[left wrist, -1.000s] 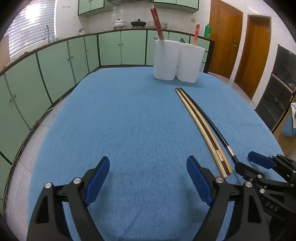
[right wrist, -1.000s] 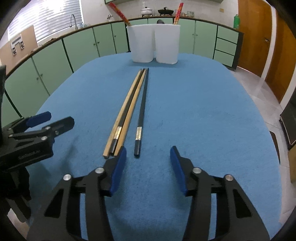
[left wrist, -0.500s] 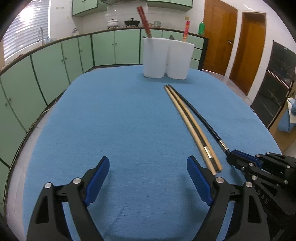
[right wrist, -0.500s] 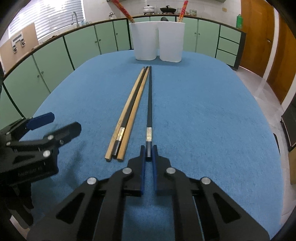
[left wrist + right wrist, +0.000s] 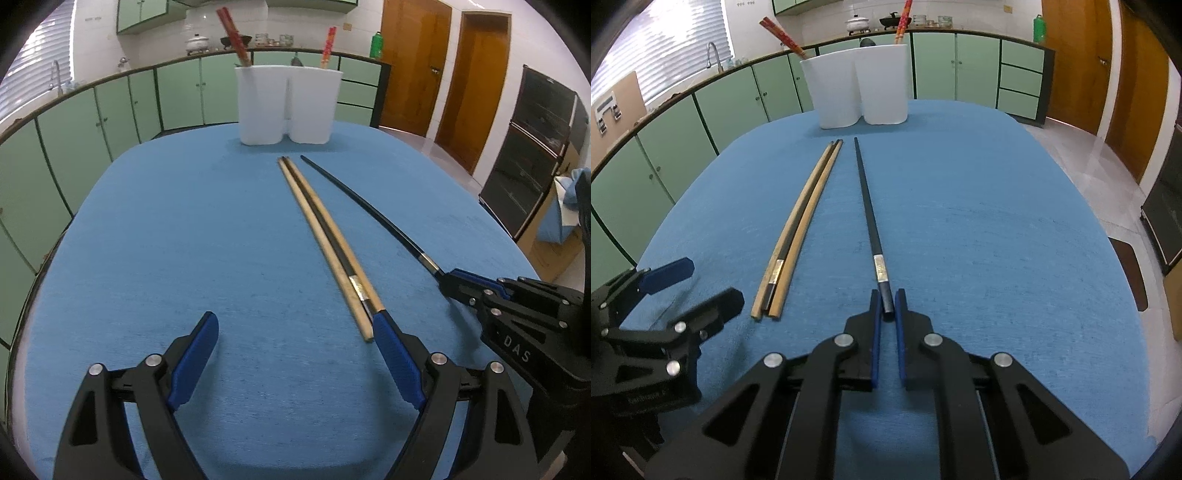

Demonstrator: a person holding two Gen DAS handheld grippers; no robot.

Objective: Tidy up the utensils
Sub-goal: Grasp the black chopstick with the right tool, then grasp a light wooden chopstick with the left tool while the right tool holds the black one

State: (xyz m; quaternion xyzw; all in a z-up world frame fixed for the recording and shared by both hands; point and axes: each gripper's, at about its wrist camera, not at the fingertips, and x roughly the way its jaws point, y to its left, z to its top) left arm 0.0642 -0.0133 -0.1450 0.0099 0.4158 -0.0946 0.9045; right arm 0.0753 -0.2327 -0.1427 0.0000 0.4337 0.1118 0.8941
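My right gripper (image 5: 887, 299) is shut on the near end of a black chopstick (image 5: 868, 206), which lies on the blue table (image 5: 997, 240) and points at the white utensil holder (image 5: 860, 88). To its left lie two wooden chopsticks with a black one between them (image 5: 798, 229). In the left wrist view my left gripper (image 5: 295, 325) stands open and holds nothing. Its right finger (image 5: 391, 343) sits just beside the near ends of that bundle (image 5: 325, 240). The right gripper (image 5: 454, 280) shows there gripping the black chopstick (image 5: 369, 210). Red chopsticks (image 5: 232, 31) stand in the holder (image 5: 288, 107).
Green cabinets (image 5: 92, 122) curve around the table's left and far sides. Wooden doors (image 5: 413, 62) and a dark oven unit (image 5: 535, 147) stand to the right. The table's edge (image 5: 1126, 295) drops off to tiled floor on the right.
My right gripper closed on the black chopstick's near end and drew it rightward, apart from the bundle. My left gripper, still open, shifted right until its right finger reached the bundle's near ends.
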